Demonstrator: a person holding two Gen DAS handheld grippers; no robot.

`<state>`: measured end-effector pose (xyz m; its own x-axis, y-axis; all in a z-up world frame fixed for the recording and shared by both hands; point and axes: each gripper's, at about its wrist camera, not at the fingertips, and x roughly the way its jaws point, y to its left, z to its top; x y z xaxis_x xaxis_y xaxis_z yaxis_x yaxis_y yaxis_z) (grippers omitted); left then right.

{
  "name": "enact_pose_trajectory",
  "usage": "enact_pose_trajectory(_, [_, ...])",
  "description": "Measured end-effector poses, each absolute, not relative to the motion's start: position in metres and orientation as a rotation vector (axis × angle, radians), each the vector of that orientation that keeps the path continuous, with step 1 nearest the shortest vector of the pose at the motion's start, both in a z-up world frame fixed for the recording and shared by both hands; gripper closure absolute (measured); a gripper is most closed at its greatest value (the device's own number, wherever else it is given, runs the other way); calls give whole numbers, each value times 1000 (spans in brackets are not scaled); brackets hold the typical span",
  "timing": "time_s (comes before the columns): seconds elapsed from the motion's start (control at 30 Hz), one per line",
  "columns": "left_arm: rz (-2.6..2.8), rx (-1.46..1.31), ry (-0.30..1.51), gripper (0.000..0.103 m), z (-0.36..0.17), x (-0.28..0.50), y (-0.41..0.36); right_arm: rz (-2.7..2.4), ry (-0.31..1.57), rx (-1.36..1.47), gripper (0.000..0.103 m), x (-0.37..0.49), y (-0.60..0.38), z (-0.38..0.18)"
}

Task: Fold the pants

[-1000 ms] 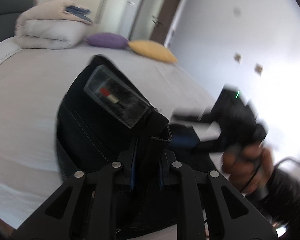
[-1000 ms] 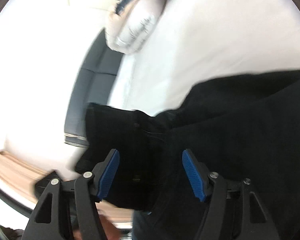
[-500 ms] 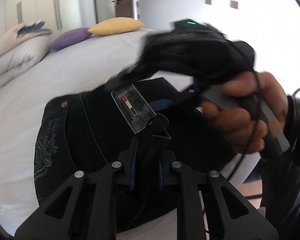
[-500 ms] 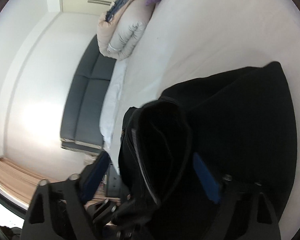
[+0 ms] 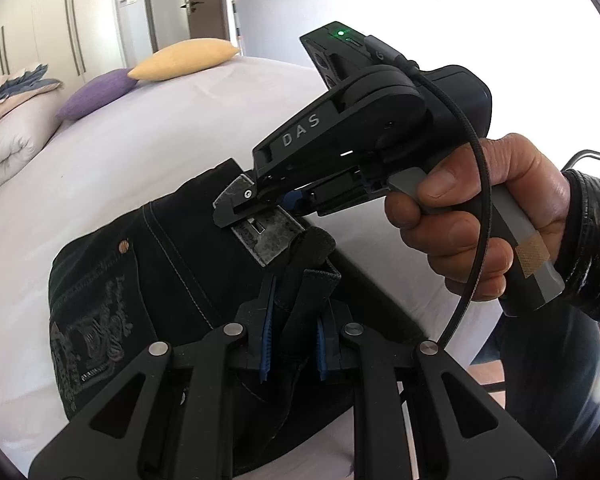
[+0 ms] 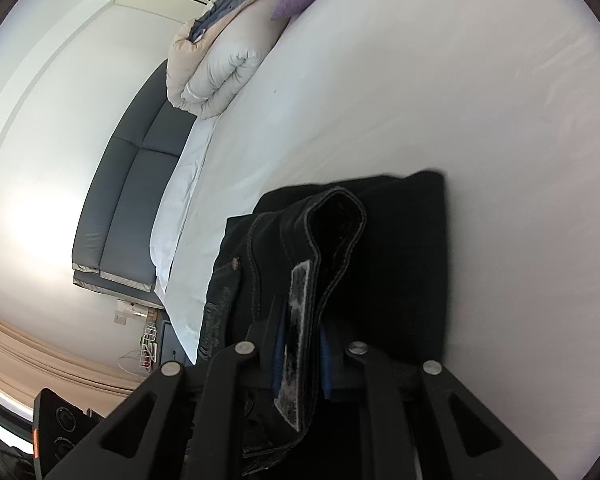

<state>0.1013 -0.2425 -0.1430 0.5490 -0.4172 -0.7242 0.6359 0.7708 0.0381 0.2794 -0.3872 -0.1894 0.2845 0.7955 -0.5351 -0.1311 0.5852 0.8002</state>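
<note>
Between the blue pads of the left tool (image 5: 292,340) a fold of the black denim pants (image 5: 172,248) is pinched, and the right tool (image 6: 302,356) has just closed, pinching their waistband by the grey label patch (image 6: 298,328). Pants lie bunched, folded at least once, at the near edge of the white bed (image 6: 420,80); flattening seems left. Purple cushion (image 5: 96,94) and rolled duvet (image 6: 220,68) sit well apart, blocking nothing

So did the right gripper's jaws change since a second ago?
Yes. The right gripper stood open around the pants; its jaws have just been closing and now pinch the waistband, with the white bed behind as reference.
</note>
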Motion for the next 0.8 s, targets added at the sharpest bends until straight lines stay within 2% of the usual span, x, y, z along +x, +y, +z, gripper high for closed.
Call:
enact_pose_trajectory(0.27, [-659, 331, 783, 88, -156, 124, -271, 681, 1106, 740, 89, 283, -404, -192])
enact_pose_trajectory(0.6, [-671, 341, 803, 87, -167, 116, -287, 665, 1082, 792, 89, 270, -411, -210])
enact_pose_trajectory(0.67, [-666, 333, 803, 86, -169, 116, -286, 672, 1068, 820, 89, 269, -413, -217])
enact_pose_trajectory(0.7, [-668, 319, 805, 82, -168, 117, -285, 680, 1060, 837, 88, 268, -415, -218])
enact_pose_trajectory(0.8, [-717, 196, 858, 69, -159, 123, -259, 670, 1044, 867, 77, 261, -421, -215])
